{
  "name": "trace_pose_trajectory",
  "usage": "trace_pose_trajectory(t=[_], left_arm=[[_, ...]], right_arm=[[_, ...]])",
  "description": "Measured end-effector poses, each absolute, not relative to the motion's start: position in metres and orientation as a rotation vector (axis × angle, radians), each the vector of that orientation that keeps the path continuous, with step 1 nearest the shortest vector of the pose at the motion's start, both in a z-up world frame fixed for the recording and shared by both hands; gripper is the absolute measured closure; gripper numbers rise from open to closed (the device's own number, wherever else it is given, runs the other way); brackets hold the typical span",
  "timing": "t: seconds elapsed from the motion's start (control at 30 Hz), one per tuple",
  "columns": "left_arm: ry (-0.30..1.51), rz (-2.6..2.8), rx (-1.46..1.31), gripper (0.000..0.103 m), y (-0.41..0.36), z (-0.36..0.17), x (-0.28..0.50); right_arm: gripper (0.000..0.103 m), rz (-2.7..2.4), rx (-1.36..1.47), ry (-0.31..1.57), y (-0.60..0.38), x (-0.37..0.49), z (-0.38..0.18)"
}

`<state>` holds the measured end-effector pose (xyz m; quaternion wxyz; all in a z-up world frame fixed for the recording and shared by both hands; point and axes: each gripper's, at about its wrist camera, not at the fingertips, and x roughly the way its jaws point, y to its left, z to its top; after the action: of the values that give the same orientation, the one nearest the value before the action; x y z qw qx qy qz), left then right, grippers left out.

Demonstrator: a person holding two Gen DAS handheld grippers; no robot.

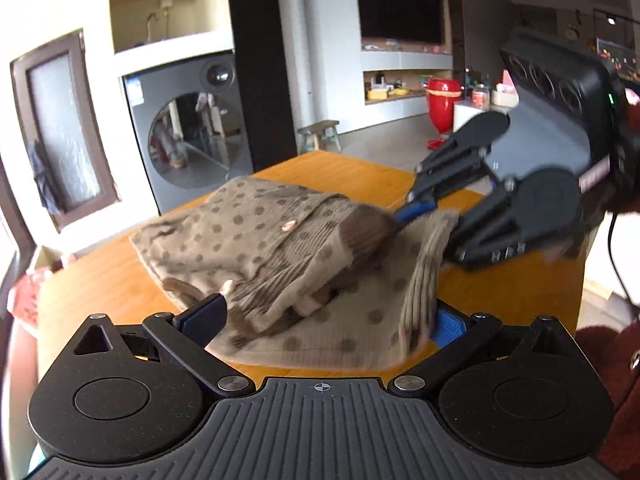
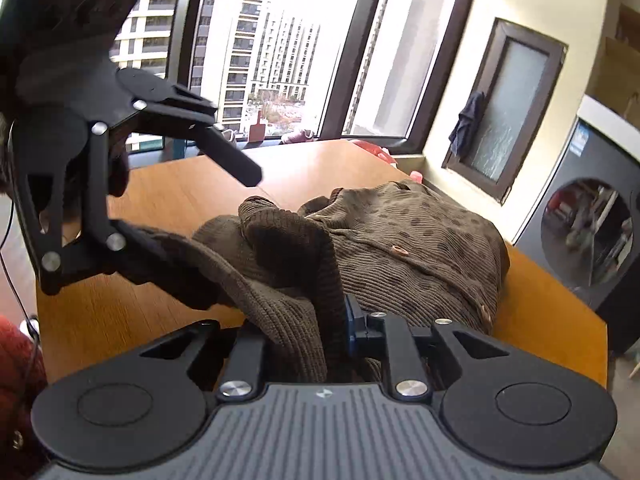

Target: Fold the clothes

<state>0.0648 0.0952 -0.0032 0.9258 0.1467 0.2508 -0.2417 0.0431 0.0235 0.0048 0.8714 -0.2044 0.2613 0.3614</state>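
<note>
My right gripper [image 2: 304,332] pinches the polka-dot cardigan [image 1: 256,248] hem; left gripper [image 1: 320,320] spread. Fold toward 12 o'clock, edges aligned.

No legible text anywhere.

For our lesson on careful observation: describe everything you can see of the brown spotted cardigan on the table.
The cardigan is a tan-brown ribbed knit with darker polka dots, a buttoned placket and dark ribbed cuffs. It lies partly folded in a rumpled heap on the wooden table. The right gripper is shut on a dark fold; the left gripper is open, its jaws either side of the near edge.
</note>
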Motion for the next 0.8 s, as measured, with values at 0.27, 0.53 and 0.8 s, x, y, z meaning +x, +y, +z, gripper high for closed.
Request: trace_pose_trajectory(t=[0.27, 0.53, 0.8], left_arm=[[0.408, -0.56, 0.512, 0.0, 0.062, -0.022, 0.073], [0.531, -0.937, 0.248, 0.0, 0.062, -0.038, 0.129], [0.589, -1.022, -0.151, 0.0, 0.089, -0.06, 0.16]], right_arm=[[0.089, 0.753, -0.471, 0.602, 0.005, 0.034, 0.046], [0.089, 0.854, -0.686, 0.632, 0.008, 0.046, 0.092], [0.08, 0.945, -0.843, 0.652, 0.075, 0.164, 0.077]])
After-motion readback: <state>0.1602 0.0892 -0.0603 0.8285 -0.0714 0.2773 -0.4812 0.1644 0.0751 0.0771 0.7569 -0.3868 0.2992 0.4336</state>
